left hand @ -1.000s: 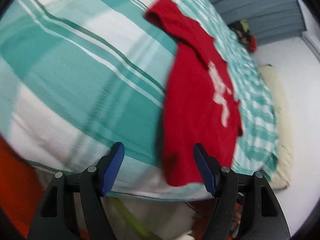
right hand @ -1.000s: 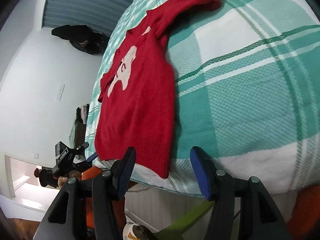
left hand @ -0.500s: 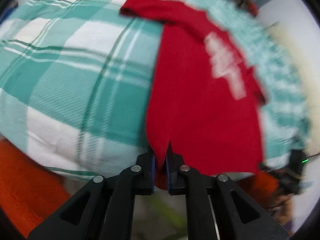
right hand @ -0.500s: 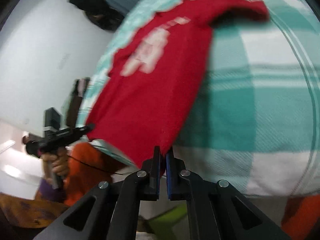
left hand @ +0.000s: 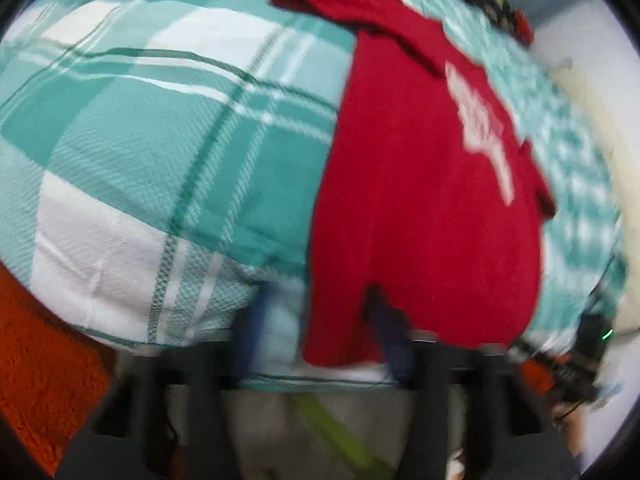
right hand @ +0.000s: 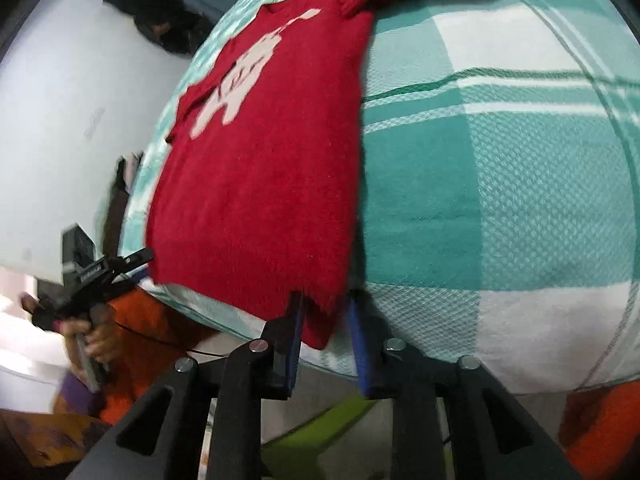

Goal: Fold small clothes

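Nothing legible anywhere. On the red knitted sweater (right hand: 256,184), only a white knitted motif (right hand: 244,72), toward 11 o'clock in the right wrist view and toward 1 o'clock in the left wrist view: a figure, not lettering. On the black body of the left gripper (right hand: 138,262), near 9 o'clock in the right wrist view, a pale strip of print, too blurred to read.

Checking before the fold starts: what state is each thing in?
red sweater: unfolded, front up, hem at the bed's near edge.
left gripper: jaws apart, one hem corner between them.
right gripper: jaws apart, other hem corner between them.
plaid bedcover: spread out.
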### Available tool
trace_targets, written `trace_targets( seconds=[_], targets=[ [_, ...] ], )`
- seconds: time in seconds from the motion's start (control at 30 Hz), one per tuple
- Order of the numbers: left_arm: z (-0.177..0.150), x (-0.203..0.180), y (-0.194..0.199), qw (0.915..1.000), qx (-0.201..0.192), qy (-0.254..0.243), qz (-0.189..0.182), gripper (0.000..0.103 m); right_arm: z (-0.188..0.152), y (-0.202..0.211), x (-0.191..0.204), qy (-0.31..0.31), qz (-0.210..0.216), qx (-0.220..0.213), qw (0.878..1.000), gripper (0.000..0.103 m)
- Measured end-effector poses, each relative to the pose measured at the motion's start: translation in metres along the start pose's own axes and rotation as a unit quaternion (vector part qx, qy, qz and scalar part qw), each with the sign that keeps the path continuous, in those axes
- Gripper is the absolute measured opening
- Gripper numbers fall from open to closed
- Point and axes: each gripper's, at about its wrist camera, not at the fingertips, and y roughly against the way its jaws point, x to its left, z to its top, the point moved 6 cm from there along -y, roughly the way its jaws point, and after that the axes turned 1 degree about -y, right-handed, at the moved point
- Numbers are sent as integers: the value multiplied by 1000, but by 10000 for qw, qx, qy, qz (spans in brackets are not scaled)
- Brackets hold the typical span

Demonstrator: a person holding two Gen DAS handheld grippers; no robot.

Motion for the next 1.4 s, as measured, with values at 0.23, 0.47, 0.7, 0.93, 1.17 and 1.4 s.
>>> trace_targets(
  seconds=[0.23, 0.47, 0.7, 0.93, 1.17, 1.4],
  targets=[
    [-9, -8, 4, 9965, 160, -437, 691, 26, -13, 3, -32, -299, -596, 317, 9973, 3],
    [-9, 3, 45, 9947, -440, -30, 924, 76, 59, 74, 2, 1911, -2383, -797, 9489, 74],
    [0, 18, 66, 9923, -720, 487, 888, 76, 172, -9, 31, 4554, -4025, -975, 7881, 71],
    [-12, 33, 78, 9889, -733, 694, 1093, 76, 238, 69, -32, 2017, -2608, -1927, 9242, 4],
    [-9, 12, 52, 9931, -383, 554, 956, 76, 176, 162, -244, -1442, -1918, -2161, 9464, 18],
    [-5, -24, 45, 9943, -343, 123, 998, 76, 147, 167, -288, -2603, 26, -2590, 9301, 55]
  ],
)
